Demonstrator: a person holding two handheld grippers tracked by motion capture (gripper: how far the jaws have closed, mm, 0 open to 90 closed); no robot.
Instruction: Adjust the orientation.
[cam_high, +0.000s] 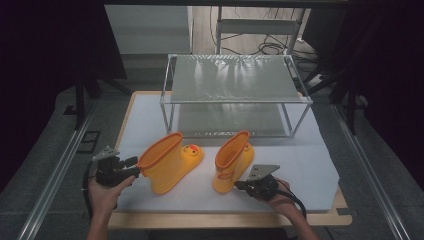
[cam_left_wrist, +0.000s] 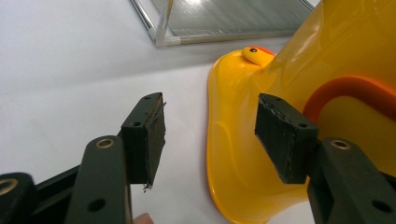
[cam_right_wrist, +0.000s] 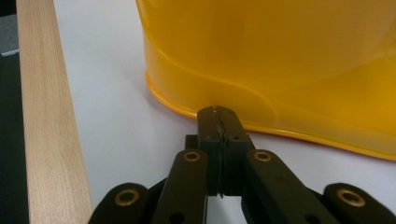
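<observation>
On the white mat (cam_high: 300, 165), in front of the wire-frame rack (cam_high: 235, 95), the left gripper (cam_high: 131, 167) stands wide open and empty beside the left yellow boot (cam_high: 170, 162), while the right gripper (cam_high: 239, 186), jaws closed on nothing, meets the sole edge of the right yellow boot (cam_high: 231, 162).

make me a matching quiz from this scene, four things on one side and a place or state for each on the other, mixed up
Things:
1. left gripper
2. right gripper
3. left boot
4. wire rack

Places or states:
a. at the back of the white mat
b. fingers shut, empty, tips at the right boot's sole
c. duck face on its toe
d. fingers open beside a boot

Pairs: 1-d, 2-b, 3-c, 4-a
</observation>
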